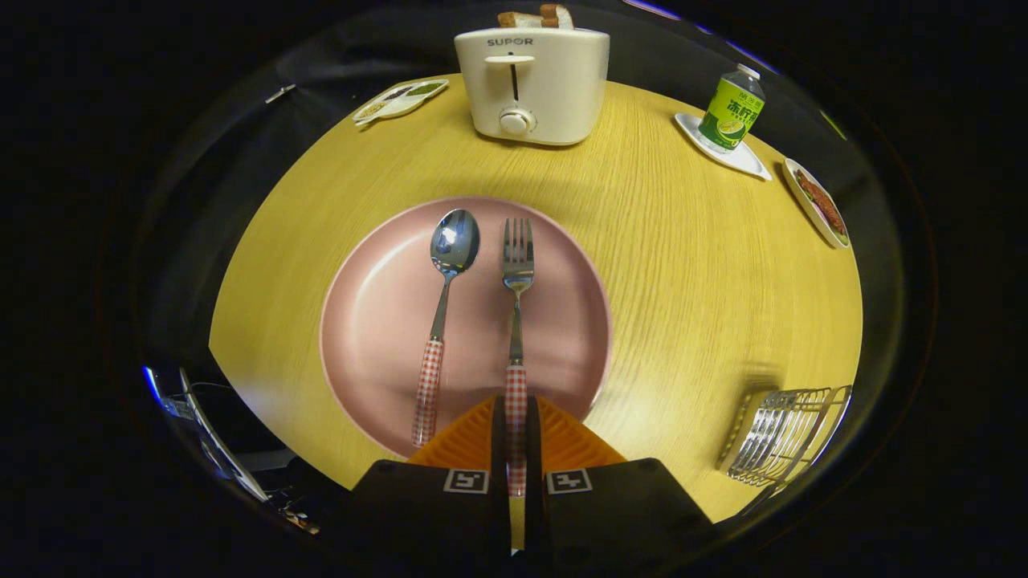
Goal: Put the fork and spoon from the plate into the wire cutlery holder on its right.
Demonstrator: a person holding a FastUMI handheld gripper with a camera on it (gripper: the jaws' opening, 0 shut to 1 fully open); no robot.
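Now clamped: gripper (516, 437) closed on the fork (516, 321), both fingers (498, 433) pressed against the checked handle, one on each side, near its lower end. Fork lying along the line of the fingers, tines pointing away, toward the toaster (531, 84). Fork head and neck resting over the middle of the plate (365, 321), handle reaching back between the fingers.

Just left of the fork, apart from it: spoon (444, 313), roughly parallel, bowl up at the far side of the plate, checked handle slanting slightly outward toward the plate's near rim. Untouched by the fingers.

Plate pink and round, sitting on the wooden table (691, 265), straight ahead of the gripper.

Well to the right of the plate, near the table's near edge: wire holder (783, 437), nothing visible inside as far as can be told.

Beyond the plate: white toaster with bread slices (536, 16) poking out of its top. Left of the toaster, a small divided dish (400, 100). Far right, a green-labelled bottle (732, 108) standing on a white tray (743, 156), and past it a dish with food (819, 205) at the table's rim.
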